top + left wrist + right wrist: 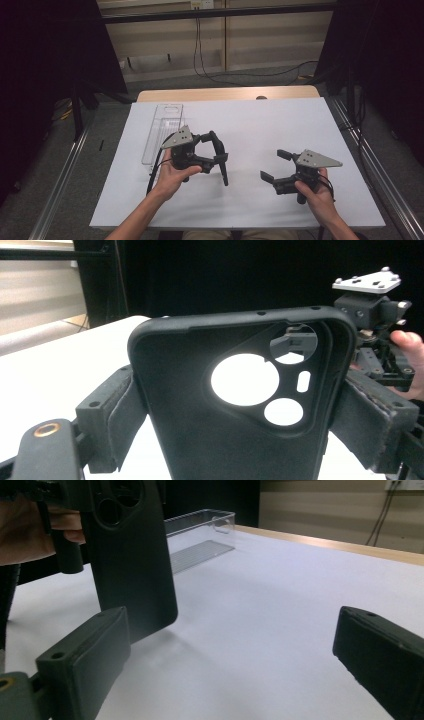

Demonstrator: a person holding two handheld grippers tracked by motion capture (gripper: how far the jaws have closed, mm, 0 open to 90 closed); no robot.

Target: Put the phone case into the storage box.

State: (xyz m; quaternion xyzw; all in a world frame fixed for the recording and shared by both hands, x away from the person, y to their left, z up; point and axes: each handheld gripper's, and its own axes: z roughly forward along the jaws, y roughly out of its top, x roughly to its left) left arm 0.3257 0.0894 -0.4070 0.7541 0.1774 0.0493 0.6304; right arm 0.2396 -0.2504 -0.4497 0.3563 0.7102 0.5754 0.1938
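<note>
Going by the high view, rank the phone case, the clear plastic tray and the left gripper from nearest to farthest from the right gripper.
1. Phone case: hanging from the left gripper, on the side facing the right gripper.
2. Left gripper: left of centre.
3. Clear plastic tray: far left, beyond both.

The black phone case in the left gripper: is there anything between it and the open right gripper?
Nothing visible stands between them. The left gripper holds the phone case upright by its two long edges. Between it and the open right gripper lies only bare white table. The clear plastic tray lies beyond the left hand, off that line.
</note>
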